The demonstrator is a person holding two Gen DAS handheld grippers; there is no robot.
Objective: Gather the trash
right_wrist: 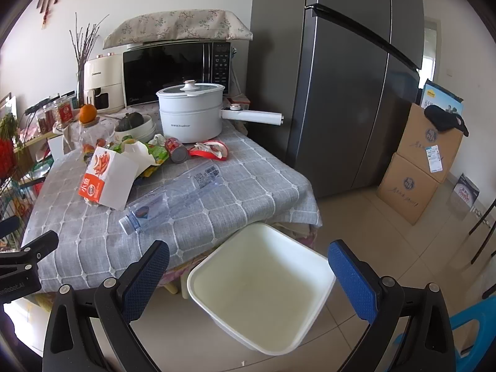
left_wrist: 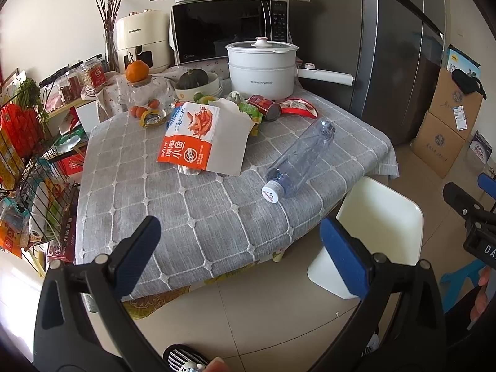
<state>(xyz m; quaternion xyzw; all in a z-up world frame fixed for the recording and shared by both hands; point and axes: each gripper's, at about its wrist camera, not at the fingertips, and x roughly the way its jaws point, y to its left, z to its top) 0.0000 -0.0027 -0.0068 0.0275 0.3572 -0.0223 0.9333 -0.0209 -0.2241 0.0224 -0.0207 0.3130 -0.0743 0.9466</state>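
Grey-checked worktop (left_wrist: 192, 217) carries an apparently empty plastic bottle (left_wrist: 302, 158) and fish-snack box (left_wrist: 201, 136); both hand-held grippers, left (left_wrist: 241, 254) and right (right_wrist: 248, 269), hover spread and empty, so grasping the bottle for the white bin (right_wrist: 214, 266) comes next.

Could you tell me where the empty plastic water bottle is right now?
The plastic bottle lies on its side near the table's right front edge, cap toward the cameras, right of the snack box, above the white bin.
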